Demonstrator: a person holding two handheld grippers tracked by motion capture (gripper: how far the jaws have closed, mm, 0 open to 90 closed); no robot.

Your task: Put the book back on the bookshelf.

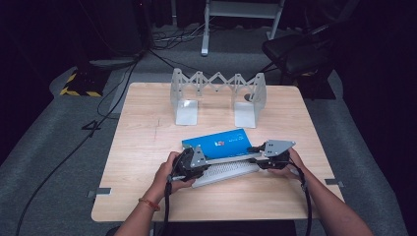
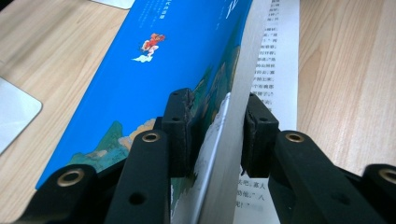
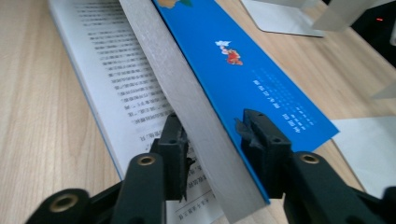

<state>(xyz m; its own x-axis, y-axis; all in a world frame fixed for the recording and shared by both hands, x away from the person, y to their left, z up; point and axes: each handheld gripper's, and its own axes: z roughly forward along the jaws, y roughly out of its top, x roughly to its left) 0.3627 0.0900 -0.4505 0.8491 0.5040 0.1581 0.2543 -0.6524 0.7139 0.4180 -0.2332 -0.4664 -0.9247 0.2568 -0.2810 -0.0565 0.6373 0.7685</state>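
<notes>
A book with a blue cover (image 1: 216, 141) lies half open on the wooden table (image 1: 147, 132), its printed white page (image 1: 226, 170) flat towards me. The cover and a block of pages stand tilted up. My left gripper (image 1: 202, 160) holds that raised part at its left end. In the left gripper view the left gripper (image 2: 217, 126) has one pad on the blue cover (image 2: 154, 56) and the other against the page block. My right gripper (image 1: 255, 150) holds the right end. In the right gripper view the right gripper (image 3: 215, 135) clamps the grey page edge (image 3: 187, 93) and cover the same way.
A grey metal expanding book rack (image 1: 219, 96) with two flat feet stands behind the book at the back of the table. A dark chair (image 1: 295, 49) and cables lie on the floor beyond. Bare wood stretches to the left and the front.
</notes>
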